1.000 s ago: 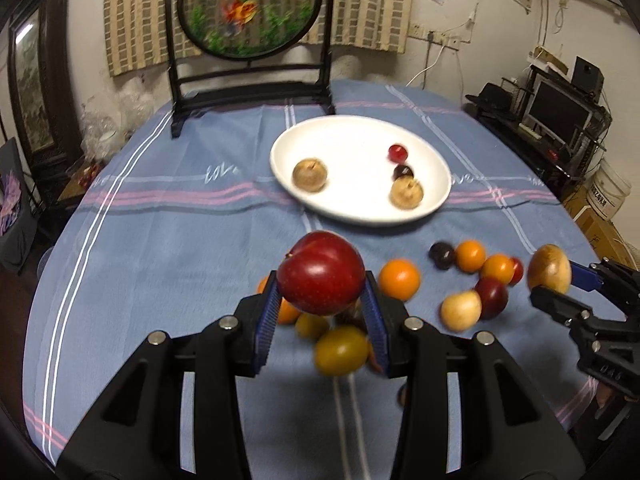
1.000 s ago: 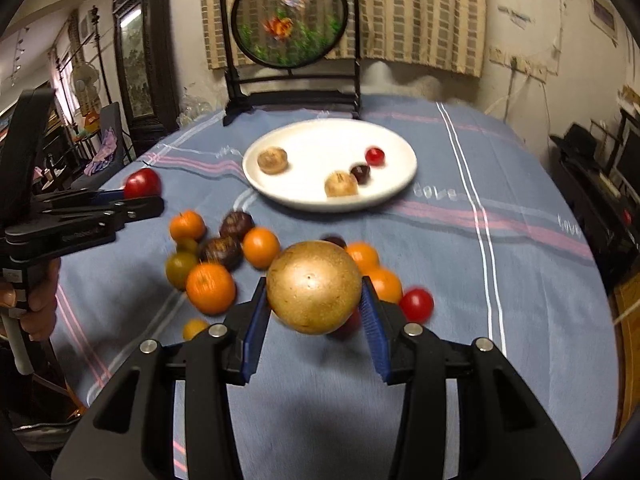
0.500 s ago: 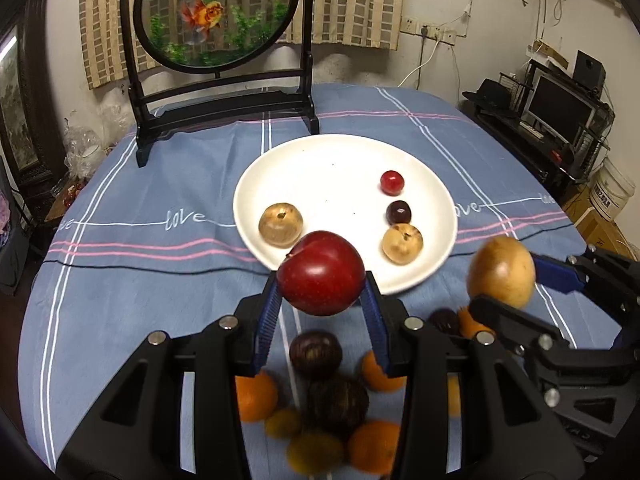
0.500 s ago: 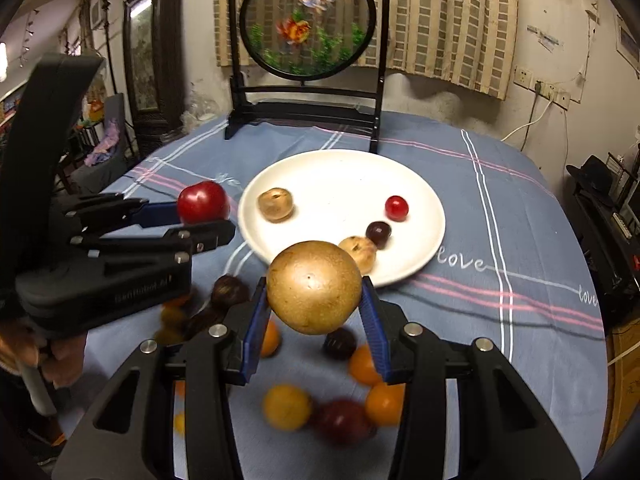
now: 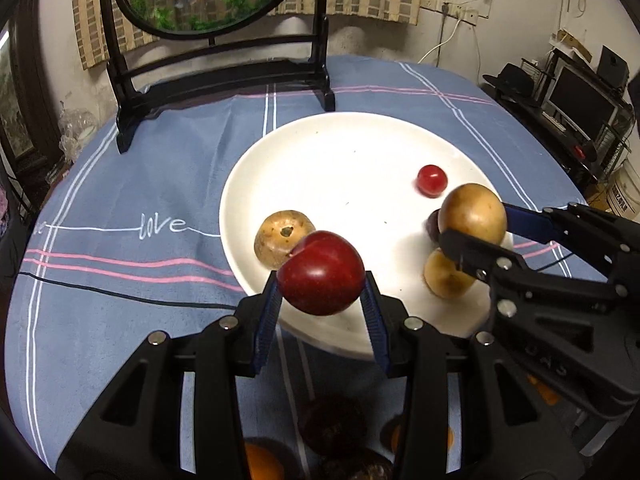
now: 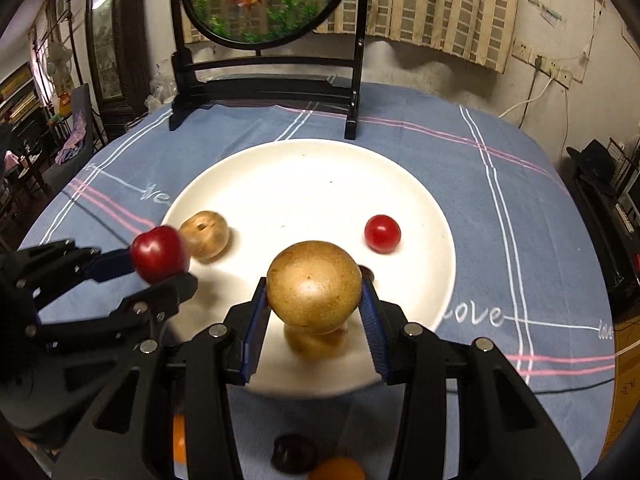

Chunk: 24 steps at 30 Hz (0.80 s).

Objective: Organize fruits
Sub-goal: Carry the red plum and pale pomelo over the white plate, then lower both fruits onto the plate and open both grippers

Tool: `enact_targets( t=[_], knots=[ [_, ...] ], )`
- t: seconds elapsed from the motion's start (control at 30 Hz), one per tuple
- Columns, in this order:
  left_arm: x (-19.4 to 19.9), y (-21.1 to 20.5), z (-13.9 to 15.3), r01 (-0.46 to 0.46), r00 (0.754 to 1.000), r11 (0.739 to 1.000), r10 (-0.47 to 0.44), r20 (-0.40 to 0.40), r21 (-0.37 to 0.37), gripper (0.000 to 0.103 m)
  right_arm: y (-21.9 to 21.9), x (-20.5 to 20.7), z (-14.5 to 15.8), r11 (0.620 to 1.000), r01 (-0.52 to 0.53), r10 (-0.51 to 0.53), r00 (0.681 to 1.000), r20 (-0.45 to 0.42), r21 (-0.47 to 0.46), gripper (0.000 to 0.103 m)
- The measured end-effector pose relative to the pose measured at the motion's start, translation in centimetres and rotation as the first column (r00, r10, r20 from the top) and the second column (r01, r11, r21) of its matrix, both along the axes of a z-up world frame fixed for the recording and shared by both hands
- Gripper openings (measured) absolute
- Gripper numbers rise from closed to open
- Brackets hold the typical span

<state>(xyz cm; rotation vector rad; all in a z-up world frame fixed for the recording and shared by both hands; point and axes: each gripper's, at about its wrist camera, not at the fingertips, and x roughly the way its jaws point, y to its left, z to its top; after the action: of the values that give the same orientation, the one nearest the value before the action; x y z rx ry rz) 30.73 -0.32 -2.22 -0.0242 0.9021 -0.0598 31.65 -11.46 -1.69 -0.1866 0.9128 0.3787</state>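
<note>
Both grippers have been carried forward from over the loose fruit to above the near rim of the white plate (image 5: 256,168), which now fills both views. The left gripper (image 5: 320,304) is clenched on a red plum (image 5: 322,272), held above the plate's near-left edge, just in front of a brown round fruit (image 5: 280,234) lying on the plate. The right gripper (image 6: 314,320) is clenched on a golden-brown round fruit (image 6: 314,288), held over the plate's near-right part, above another tan fruit (image 5: 446,280). A small red fruit (image 6: 382,233) is seen farther back on the plate. Orange and dark fruits (image 5: 332,424) are left on the blue-clothed counter (image 5: 120,184) beneath the fingers.
</note>
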Motion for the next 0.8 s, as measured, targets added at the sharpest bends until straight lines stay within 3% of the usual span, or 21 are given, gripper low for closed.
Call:
enact_targets(
  t=[0.37,0.8],
  knots=[
    [1.9,0.1,-1.2,-0.031,0.999,0.999,0.031,-0.015,0.027,0.041,0.8,1.9,-1.6,0.999,0.02,-0.02,1.0,-0.012,-0.043,0.044],
    [1.9,0.3,-0.1,-0.051,0.998,0.998,0.049,0.045,0.038,0.045,0.7,2.4,-1.1,0.998,0.053,-0.052,0.998,0.033,-0.028,0.051]
  ],
)
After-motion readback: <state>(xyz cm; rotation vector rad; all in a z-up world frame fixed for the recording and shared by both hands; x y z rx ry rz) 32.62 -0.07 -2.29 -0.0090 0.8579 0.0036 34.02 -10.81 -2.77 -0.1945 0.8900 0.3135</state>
